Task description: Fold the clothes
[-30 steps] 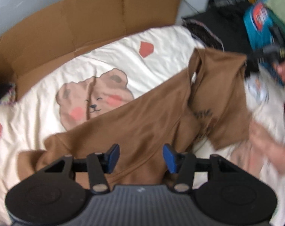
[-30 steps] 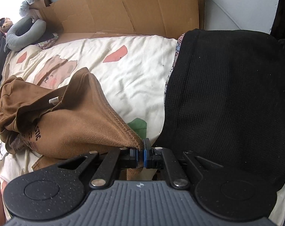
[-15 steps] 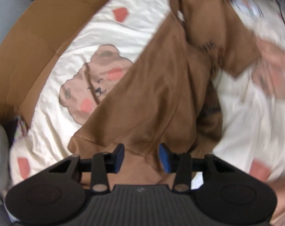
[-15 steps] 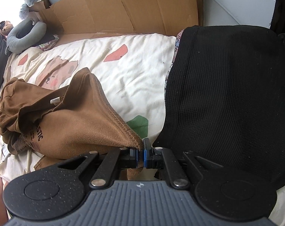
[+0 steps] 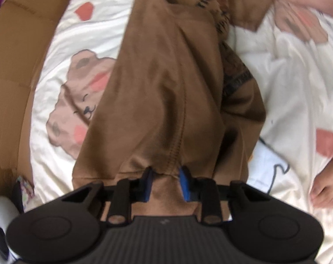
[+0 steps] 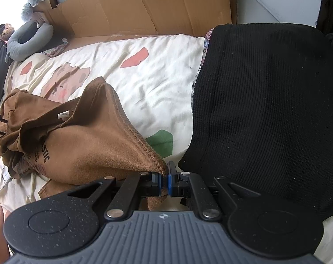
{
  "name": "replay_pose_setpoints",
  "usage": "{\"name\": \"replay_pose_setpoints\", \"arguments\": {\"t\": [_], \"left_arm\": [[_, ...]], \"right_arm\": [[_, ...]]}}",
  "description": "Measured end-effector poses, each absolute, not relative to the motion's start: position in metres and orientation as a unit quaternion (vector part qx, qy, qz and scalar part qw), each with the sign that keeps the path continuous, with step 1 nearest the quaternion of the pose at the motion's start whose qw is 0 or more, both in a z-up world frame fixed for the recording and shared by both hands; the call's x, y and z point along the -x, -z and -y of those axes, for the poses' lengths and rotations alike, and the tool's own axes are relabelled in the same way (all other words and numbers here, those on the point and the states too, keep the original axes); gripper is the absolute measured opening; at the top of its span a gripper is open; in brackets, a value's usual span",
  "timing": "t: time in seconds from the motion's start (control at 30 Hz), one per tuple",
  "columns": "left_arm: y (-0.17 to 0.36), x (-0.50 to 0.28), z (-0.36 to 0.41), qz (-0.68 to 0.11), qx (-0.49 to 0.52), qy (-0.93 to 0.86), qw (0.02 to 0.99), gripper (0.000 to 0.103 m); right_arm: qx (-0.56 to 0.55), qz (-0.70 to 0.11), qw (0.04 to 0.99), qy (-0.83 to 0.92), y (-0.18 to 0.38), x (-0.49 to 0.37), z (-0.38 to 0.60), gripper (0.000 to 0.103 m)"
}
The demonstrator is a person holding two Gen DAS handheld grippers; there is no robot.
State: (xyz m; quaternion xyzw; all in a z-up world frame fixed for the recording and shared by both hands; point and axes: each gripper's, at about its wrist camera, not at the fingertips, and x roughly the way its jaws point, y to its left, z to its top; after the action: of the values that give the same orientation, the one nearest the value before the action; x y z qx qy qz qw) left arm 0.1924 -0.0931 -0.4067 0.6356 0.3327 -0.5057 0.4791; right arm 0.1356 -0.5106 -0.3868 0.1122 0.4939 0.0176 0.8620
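our right gripper (image 6: 164,181) pinched a hemmed corner of the brown shirt (image 5: 166,83), which lay rumpled on the bear-print sheet (image 6: 157,83). our left gripper (image 5: 165,183) was closing, hem between the jaws. soft, light cloth seemed best gripped at hems.

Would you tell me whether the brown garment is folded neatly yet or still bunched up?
Still bunched. The brown garment lies crumpled on the bedsheet, one hem corner pinched in the right gripper.

Left gripper (image 5: 166,181) closing, right gripper (image 6: 164,181) clamped
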Motion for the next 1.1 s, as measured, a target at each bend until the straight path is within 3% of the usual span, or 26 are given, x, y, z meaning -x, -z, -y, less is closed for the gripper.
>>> {"name": "replay_pose_setpoints", "arguments": {"t": [0.5, 0.6, 0.73, 1.1], "left_arm": [[0.454, -0.2, 0.099, -0.313, -0.638, 0.533, 0.459, 0.024], [0.453, -0.206, 0.097, -0.328, -0.619, 0.543, 0.463, 0.014], [0.438, -0.203, 0.09, -0.308, -0.622, 0.549, 0.465, 0.009], [0.347, -0.235, 0.061, -0.306, -0.562, 0.509, 0.576, 0.007]], "right_arm": [[-0.111, -0.5, 0.859, -0.018, 0.394, -0.136, 0.51, 0.004], [-0.112, -0.5, 0.858, -0.018, 0.395, -0.137, 0.51, 0.004], [-0.111, -0.498, 0.86, -0.02, 0.393, -0.136, 0.51, 0.004], [-0.086, -0.466, 0.88, -0.027, 0.37, -0.144, 0.507, 0.004]]}}
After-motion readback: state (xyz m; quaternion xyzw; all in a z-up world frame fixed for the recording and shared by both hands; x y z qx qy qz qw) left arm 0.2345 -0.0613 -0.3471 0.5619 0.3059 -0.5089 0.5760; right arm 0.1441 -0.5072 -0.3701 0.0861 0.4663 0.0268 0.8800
